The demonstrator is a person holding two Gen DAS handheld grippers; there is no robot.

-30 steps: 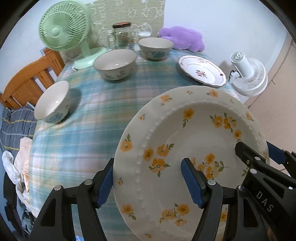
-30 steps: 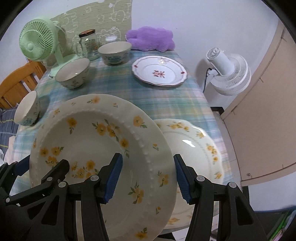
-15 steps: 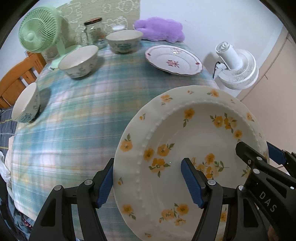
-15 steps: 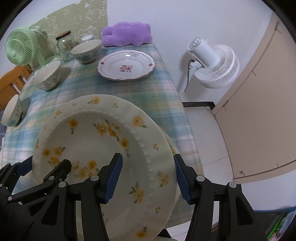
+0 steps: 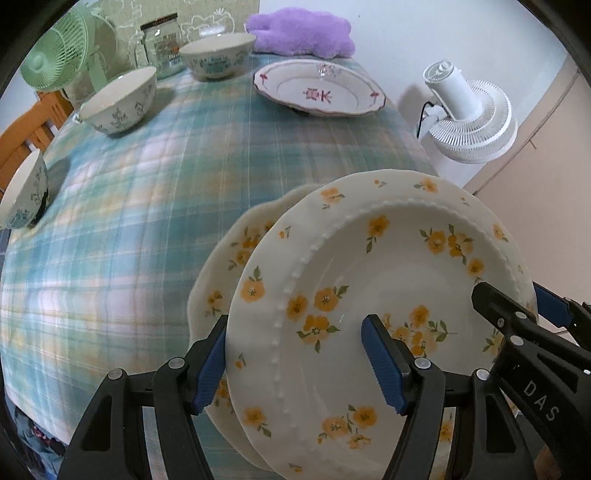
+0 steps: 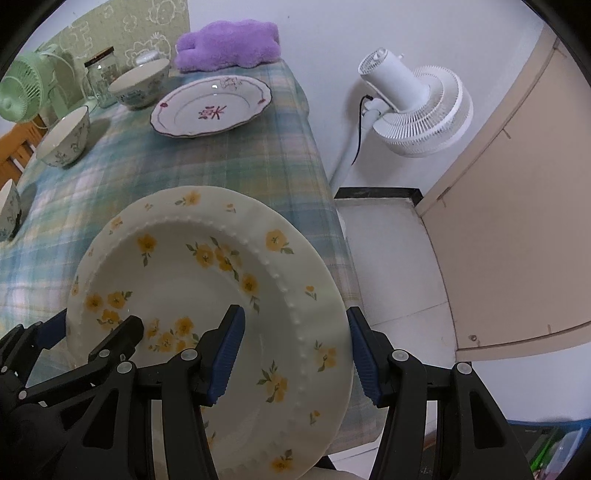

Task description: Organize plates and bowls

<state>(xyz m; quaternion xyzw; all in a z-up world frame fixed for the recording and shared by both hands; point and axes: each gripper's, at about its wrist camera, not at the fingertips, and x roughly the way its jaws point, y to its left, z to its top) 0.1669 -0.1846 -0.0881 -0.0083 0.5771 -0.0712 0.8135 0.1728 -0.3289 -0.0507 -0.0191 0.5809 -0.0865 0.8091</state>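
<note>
Both grippers hold one white plate with yellow flowers [image 5: 373, 280], also in the right wrist view [image 6: 184, 273]. My left gripper [image 5: 295, 362] is shut on its left rim; my right gripper [image 6: 291, 354] is shut on its right rim. The held plate hovers over a second yellow-flowered plate [image 5: 229, 258] lying near the table's front right edge. A red-patterned plate [image 5: 317, 88] lies at the far right. Three bowls stand on the table: one at the back [image 5: 216, 55], one left of it [image 5: 118, 99], one at the left edge [image 5: 24, 192].
The table has a blue-green plaid cloth [image 5: 147, 192]. A green fan [image 5: 59, 62], a glass jar [image 5: 162, 44] and a purple plush [image 5: 299, 33] stand at the back. A white floor fan [image 6: 417, 107] is right of the table, beside a beige door [image 6: 517, 206].
Both grippers have carried the held plate to the right and forward; it now sits over the second yellow-flowered plate. The bowls and red plate have not moved.
</note>
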